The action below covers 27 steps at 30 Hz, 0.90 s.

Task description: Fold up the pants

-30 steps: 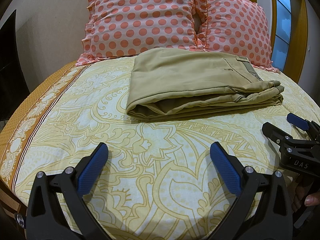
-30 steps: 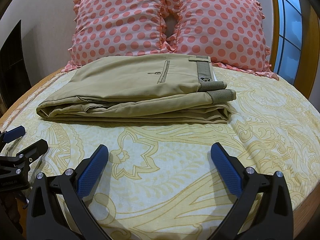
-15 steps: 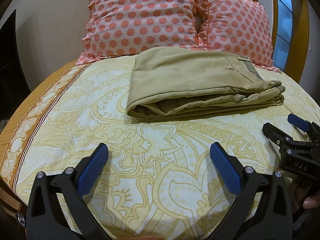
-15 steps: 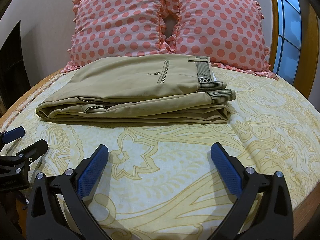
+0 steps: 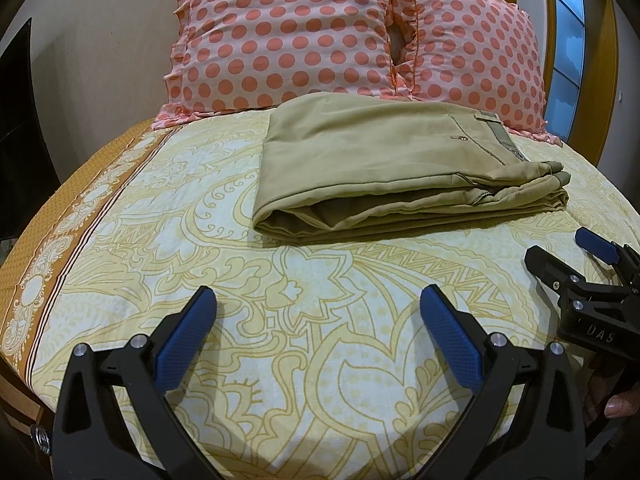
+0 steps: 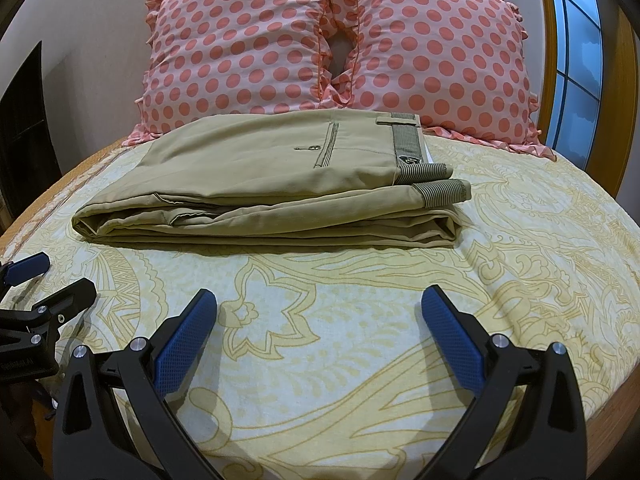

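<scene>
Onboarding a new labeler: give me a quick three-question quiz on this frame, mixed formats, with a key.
1. True or false: the left gripper is shut on the pants.
2. Multiple choice: the pants lie (A) spread flat, (B) folded into a stack, (C) hanging off the bed.
3. Fill in: behind the pants stand two polka-dot ____.

Key
1. False: both the left gripper and the right gripper are open, short of the pants.
2. B
3. pillows
</scene>
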Each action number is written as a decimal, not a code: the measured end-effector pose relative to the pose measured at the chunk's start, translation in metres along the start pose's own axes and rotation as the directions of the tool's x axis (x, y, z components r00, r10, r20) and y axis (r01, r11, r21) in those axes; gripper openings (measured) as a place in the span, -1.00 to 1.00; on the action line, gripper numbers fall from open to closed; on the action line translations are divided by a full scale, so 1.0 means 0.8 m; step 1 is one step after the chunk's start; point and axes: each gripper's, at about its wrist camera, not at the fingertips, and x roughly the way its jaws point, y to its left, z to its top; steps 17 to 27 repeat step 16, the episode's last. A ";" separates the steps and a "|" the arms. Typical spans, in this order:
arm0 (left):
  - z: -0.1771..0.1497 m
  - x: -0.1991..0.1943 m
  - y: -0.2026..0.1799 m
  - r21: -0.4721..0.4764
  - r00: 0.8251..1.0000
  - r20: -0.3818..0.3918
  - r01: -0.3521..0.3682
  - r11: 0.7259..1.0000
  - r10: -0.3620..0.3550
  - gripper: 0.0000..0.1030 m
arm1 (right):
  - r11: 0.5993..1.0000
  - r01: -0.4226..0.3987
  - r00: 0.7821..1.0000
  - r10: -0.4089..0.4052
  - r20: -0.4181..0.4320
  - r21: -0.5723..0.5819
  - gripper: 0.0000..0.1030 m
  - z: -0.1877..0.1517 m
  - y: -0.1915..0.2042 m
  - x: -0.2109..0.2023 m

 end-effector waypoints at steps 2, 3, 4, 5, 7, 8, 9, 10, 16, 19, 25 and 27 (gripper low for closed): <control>0.000 0.000 0.000 0.000 1.000 0.001 0.000 1.000 0.000 0.97 | 1.000 0.000 1.000 0.000 0.000 0.000 0.97 0.000 0.000 0.000; 0.000 0.000 -0.001 0.000 1.000 0.001 -0.001 1.000 0.001 0.97 | 1.000 0.001 1.000 -0.001 0.000 0.000 0.97 0.000 0.000 0.000; 0.000 0.000 0.000 0.000 1.000 0.001 -0.001 1.000 0.001 0.97 | 1.000 0.001 1.000 -0.001 0.000 0.000 0.97 0.000 0.000 0.000; 0.000 0.000 0.000 0.000 1.000 0.001 -0.001 1.000 0.001 0.97 | 1.000 0.001 1.000 -0.001 0.000 0.000 0.97 0.000 0.000 0.001; 0.000 0.000 0.000 0.000 1.000 0.002 0.000 1.000 0.000 0.97 | 1.000 0.001 1.000 -0.001 0.001 0.001 0.97 0.000 0.001 0.000; 0.000 0.000 0.000 0.001 1.000 0.003 0.000 1.000 0.000 0.97 | 1.000 0.001 1.000 -0.001 0.001 0.001 0.97 0.000 0.001 0.000; 0.000 0.000 0.000 0.001 1.000 0.002 0.000 1.000 0.000 0.97 | 1.000 0.002 1.000 -0.002 0.001 0.001 0.97 0.000 0.001 0.000; 0.000 0.000 0.000 0.000 1.000 0.002 0.000 1.000 0.000 0.97 | 1.000 0.002 1.000 -0.002 0.001 0.001 0.97 0.000 0.001 0.000; 0.000 0.000 0.000 0.000 1.000 -0.001 0.000 1.000 0.000 0.97 | 1.000 0.003 1.000 -0.003 0.001 0.002 0.97 0.000 0.001 0.000; 0.000 0.000 0.000 0.000 1.000 -0.001 0.000 1.000 0.000 0.97 | 1.000 0.003 1.000 -0.003 0.001 0.002 0.97 0.000 0.001 0.000; 0.000 0.000 0.000 0.000 1.000 -0.001 0.000 1.000 0.000 0.97 | 1.000 0.003 1.000 -0.003 0.001 0.002 0.97 0.000 0.001 0.000; 0.000 0.000 0.000 0.000 1.000 -0.001 0.000 1.000 0.000 0.97 | 1.000 0.003 1.000 -0.003 0.001 0.002 0.97 0.000 0.001 0.000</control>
